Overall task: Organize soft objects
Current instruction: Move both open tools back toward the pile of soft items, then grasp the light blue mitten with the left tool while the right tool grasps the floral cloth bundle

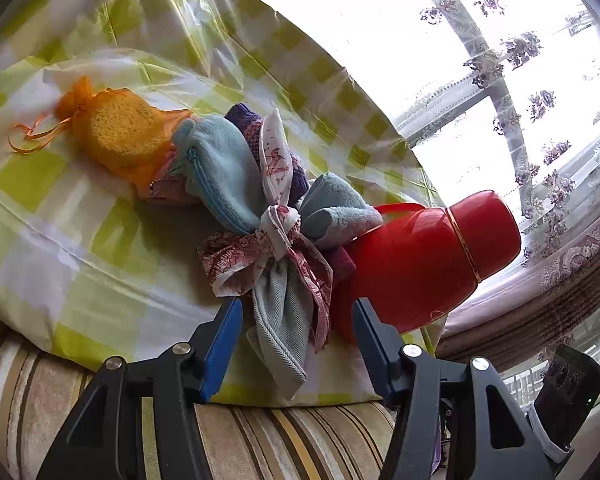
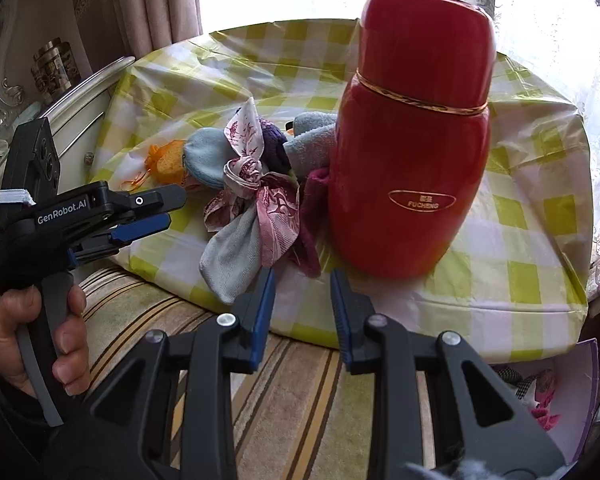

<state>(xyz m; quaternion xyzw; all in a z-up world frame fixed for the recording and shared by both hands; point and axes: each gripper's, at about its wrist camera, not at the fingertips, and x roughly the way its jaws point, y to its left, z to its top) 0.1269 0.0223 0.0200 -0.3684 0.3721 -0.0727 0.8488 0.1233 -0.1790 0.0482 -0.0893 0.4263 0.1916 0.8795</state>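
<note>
Both claws hang at the surface's near edge, jaws parted and grasping nothing. Left claw point(image 1: 298, 320) straddles the grey cloth point(image 1: 278, 316) without pressing it; right claw point(image 2: 303, 292) stands over bare checked cover point(image 2: 520, 272). Soft pile point(image 2: 252, 184) (pouches, towels, printed scarf) sits left of the red flask point(image 2: 412, 140), touching it. Open cover lies right of the flask.

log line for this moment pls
left gripper: open, at grey cloth | right gripper: open, empty | red flask: upright

Blown-out window point(image 1: 380, 20) backlight, fisheye-warped edges.
</note>
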